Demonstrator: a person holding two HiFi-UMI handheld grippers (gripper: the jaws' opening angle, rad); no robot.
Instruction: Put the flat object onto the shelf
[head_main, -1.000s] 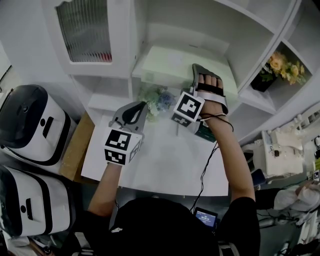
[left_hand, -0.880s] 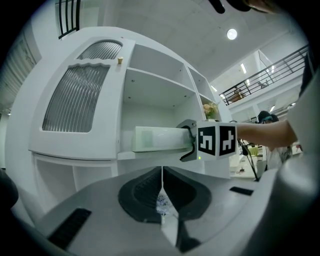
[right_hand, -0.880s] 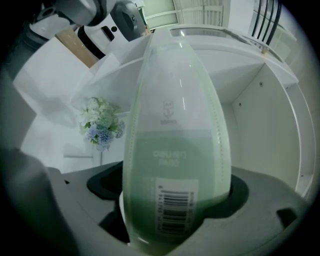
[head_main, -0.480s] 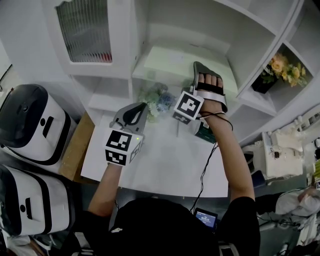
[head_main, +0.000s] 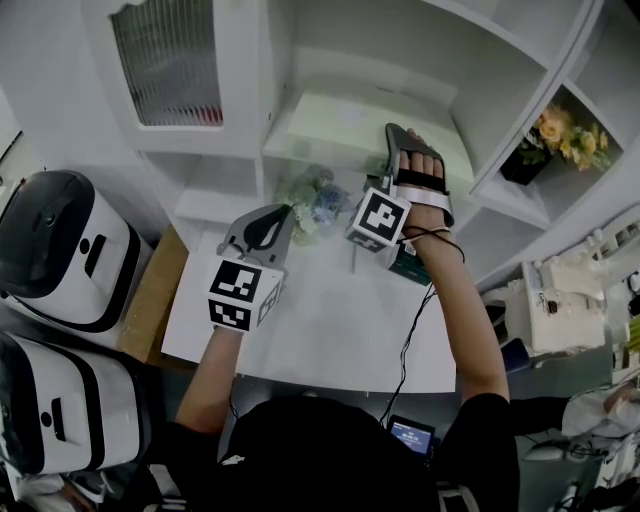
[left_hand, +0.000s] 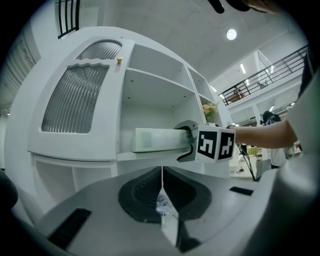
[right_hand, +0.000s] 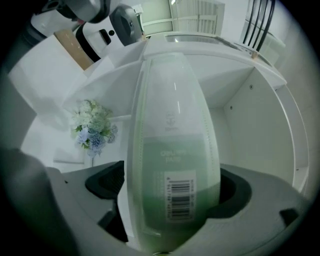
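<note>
The flat object is a pale green packet (head_main: 345, 122) lying on the white shelf board (head_main: 283, 152) of the cabinet. In the left gripper view the packet (left_hand: 157, 139) rests level on that board. My right gripper (head_main: 402, 142) reaches into the shelf at the packet's right end. In the right gripper view the packet (right_hand: 175, 150) lies between the jaws, which stand wide, and a gap shows beside the left pad (right_hand: 106, 182). My left gripper (head_main: 268, 226) hovers lower over the table, shut and holding nothing (left_hand: 161, 200).
A small bunch of blue and white flowers (head_main: 315, 195) stands under the shelf. Yellow flowers (head_main: 570, 135) fill a compartment at the right. A ribbed glass door (head_main: 170, 60) is at upper left. Two white appliances (head_main: 60, 245) stand left of the white table (head_main: 320, 320).
The right hand has shifted slightly up and to the right along the shelf. The packet stays on the board. The left gripper has hardly moved.
</note>
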